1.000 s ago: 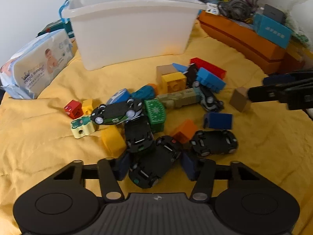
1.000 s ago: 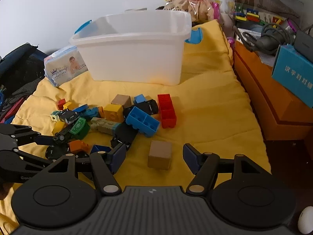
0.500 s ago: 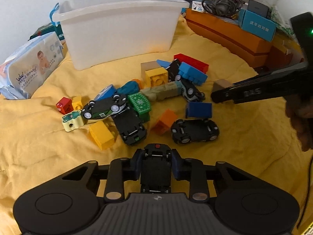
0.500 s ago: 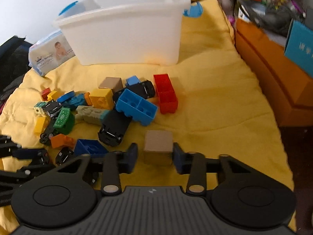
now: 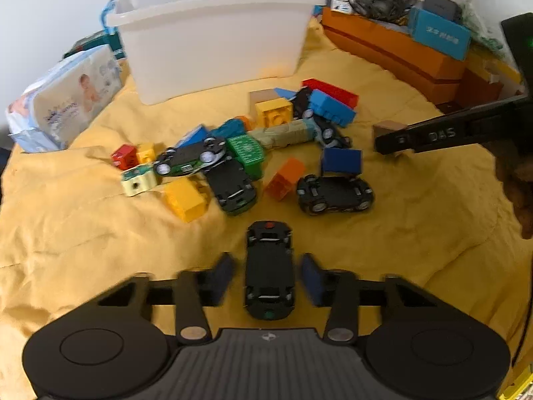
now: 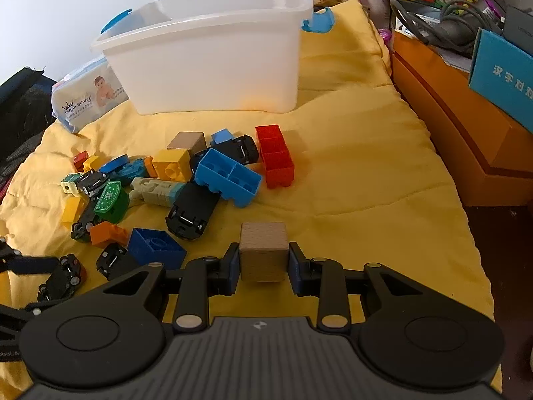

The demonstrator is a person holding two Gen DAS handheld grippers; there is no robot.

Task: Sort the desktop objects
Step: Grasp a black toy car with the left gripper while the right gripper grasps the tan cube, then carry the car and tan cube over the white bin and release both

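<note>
At 6 o'clock, left gripper (image 5: 269,276): jaws apart, black toy car (image 5: 269,270) between, untouched.
Right gripper (image 6: 264,263): jaws clamping wooden cube (image 6: 264,250).
White bin (image 6: 213,53): 12 o'clock.

Black ribbed body, blue-padded fingers (image 6: 295,268), silver screws (image 6: 186,321).

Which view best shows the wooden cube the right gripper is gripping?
The right wrist view: the wooden cube sits centred between the right gripper's pads, top and front faces visible. The left wrist view shows only a small corner of it behind that gripper's finger.
</note>
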